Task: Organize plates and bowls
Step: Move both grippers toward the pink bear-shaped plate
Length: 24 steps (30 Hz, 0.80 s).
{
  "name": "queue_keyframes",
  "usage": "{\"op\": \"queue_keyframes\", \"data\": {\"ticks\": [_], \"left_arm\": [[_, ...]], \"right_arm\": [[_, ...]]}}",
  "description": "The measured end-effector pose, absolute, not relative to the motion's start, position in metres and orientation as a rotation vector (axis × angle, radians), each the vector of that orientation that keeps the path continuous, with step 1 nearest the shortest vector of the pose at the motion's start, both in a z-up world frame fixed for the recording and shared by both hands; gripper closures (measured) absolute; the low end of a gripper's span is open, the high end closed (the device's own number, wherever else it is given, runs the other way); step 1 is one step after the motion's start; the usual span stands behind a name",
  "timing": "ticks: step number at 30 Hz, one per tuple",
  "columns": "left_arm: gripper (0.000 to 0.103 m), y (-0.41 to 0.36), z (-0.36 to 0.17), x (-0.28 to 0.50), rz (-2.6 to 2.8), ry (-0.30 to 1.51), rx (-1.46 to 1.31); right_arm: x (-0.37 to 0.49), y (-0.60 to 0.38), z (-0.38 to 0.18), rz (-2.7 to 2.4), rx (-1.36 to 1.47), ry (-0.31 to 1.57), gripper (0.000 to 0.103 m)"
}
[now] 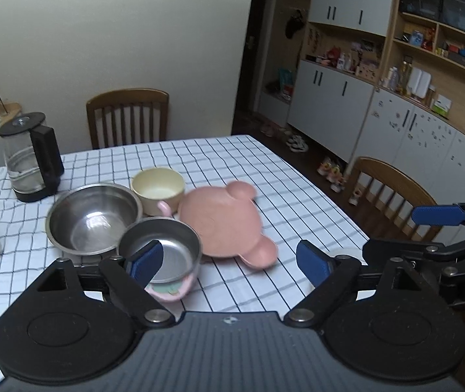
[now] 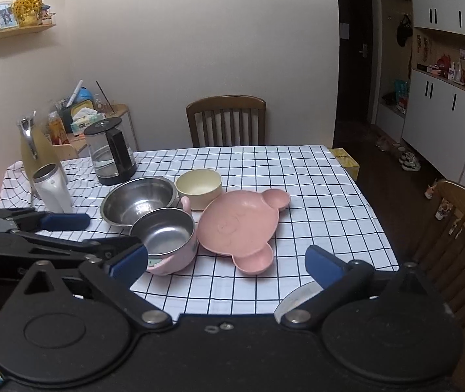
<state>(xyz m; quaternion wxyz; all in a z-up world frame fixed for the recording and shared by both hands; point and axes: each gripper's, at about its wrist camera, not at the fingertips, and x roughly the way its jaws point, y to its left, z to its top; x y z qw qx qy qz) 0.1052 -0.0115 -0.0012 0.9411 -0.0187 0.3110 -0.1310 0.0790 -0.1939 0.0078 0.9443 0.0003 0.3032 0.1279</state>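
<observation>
On the tabletop [image 1: 265, 176], through your left wrist, steel bowls [image 1: 93, 215], a cream bowl [image 1: 157, 189] and a pink plate [image 1: 222, 222] sit clustered, unstacked; your left gripper [image 1: 229, 261] gapes empty. Through the right wrist, your right gripper [image 2: 226, 261] likewise hangs wide and empty; sorting looks barely begun.

Left tool [image 1: 229, 261] jaws wide apart, right tool [image 2: 227, 263] likewise, both empty

Checked-cloth table [image 2: 298, 176] w/ steel bowls [image 2: 139, 201], cream bowl [image 2: 199, 187], pink plate [image 2: 242, 225], kettle [image 2: 111, 153]
</observation>
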Motion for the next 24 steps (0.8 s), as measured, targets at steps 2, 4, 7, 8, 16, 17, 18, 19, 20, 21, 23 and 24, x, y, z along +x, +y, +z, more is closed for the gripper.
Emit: {"op": "queue_keyframes", "data": {"ticks": [2, 4, 7, 8, 16, 17, 18, 19, 20, 21, 23, 24], "left_arm": [[0.014, -0.01, -0.001, 0.116, -0.266, 0.64, -0.035], [0.014, -0.01, -0.002, 0.131, -0.253, 0.641, -0.023], [0.014, -0.01, -0.005, 0.159, -0.242, 0.665, -0.004], [0.014, -0.011, -0.006, 0.171, -0.244, 0.685, 0.001], [0.014, -0.024, -0.026, 0.263, -0.252, 0.841, 0.016], [0.014, -0.025, -0.029, 0.273, -0.255, 0.861, 0.013], [0.014, -0.027, -0.033, 0.284, -0.26, 0.883, 0.012], [0.014, -0.029, -0.036, 0.294, -0.26, 0.903, 0.012], [0.014, -0.031, -0.04, 0.304, -0.26, 0.922, 0.014], [0.014, -0.034, -0.044, 0.313, -0.262, 0.941, 0.017], [0.014, -0.04, -0.05, 0.332, -0.263, 0.977, 0.023], [0.014, -0.042, -0.054, 0.34, -0.261, 0.993, 0.023]], "right_arm": [[0.087, -0.193, 0.007, 0.249, 0.0, 0.625, 0.0], [0.097, -0.193, 0.005, 0.239, 0.006, 0.633, 0.0], [0.113, -0.195, 0.002, 0.224, 0.002, 0.642, 0.0], [0.12, -0.195, 0.001, 0.223, 0.0, 0.646, 0.0], [0.183, -0.21, -0.017, 0.198, 0.012, 0.713, 0.0], [0.191, -0.213, -0.02, 0.196, 0.016, 0.725, 0.0], [0.199, -0.216, -0.023, 0.196, 0.022, 0.737, 0.0], [0.207, -0.218, -0.025, 0.196, 0.025, 0.749, 0.0], [0.215, -0.22, -0.027, 0.196, 0.027, 0.758, 0.0], [0.223, -0.222, -0.03, 0.196, 0.027, 0.765, 0.0], [0.238, -0.225, -0.034, 0.195, 0.027, 0.783, 0.0], [0.245, -0.226, -0.037, 0.198, 0.03, 0.793, 0.0]]}}
